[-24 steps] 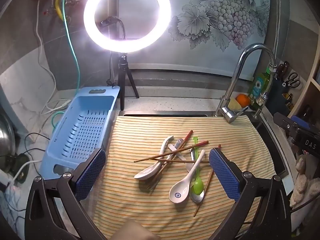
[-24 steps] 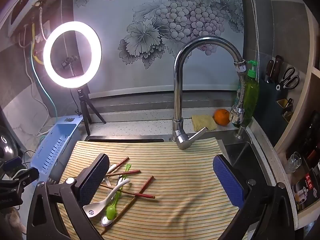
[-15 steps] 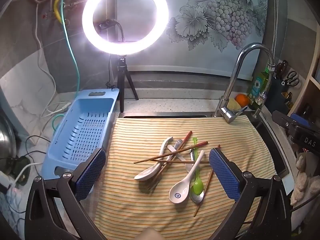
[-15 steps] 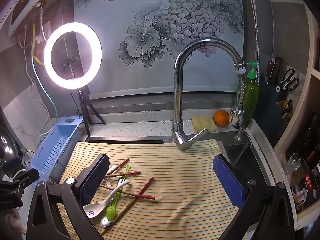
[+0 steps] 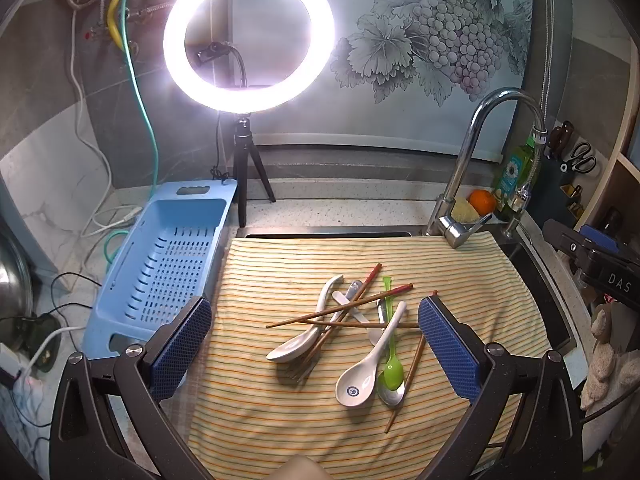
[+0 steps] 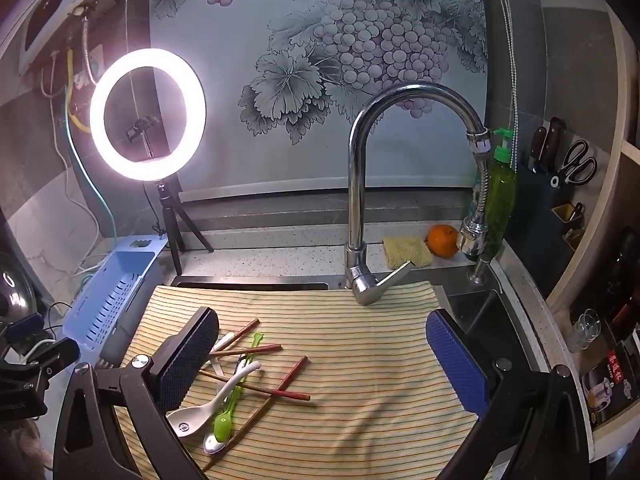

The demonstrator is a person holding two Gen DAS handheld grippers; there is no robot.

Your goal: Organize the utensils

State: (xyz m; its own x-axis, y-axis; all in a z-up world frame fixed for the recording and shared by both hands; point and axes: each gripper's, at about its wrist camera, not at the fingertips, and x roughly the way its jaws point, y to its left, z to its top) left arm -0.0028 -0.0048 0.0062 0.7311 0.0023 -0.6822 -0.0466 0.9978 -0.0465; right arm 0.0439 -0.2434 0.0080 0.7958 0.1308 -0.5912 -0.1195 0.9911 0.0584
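Observation:
A pile of utensils lies on the striped cloth [image 5: 280,420]: a white ceramic spoon [image 5: 362,376], a second white spoon [image 5: 302,340], a green plastic spoon [image 5: 391,368], a metal spoon [image 5: 391,396] and several brown chopsticks [image 5: 340,308]. My left gripper [image 5: 314,352] hovers above the pile, open and empty. In the right wrist view the same pile sits at lower left, with the white spoon [image 6: 208,408], green spoon [image 6: 226,420] and chopsticks [image 6: 280,384]. My right gripper [image 6: 322,364] is open and empty, to the right of the pile.
A light blue perforated basket [image 5: 160,264] stands left of the cloth. A ring light on a tripod [image 5: 248,36] is behind it. A chrome faucet [image 6: 360,200], a sponge [image 6: 406,252], an orange [image 6: 442,240] and a green soap bottle [image 6: 502,196] line the back right. Cables lie at far left.
Both views have shifted slightly; the left wrist view has drifted a little, the ring light sitting a bit higher and further left. The utensils have not moved. Both grippers stay open.

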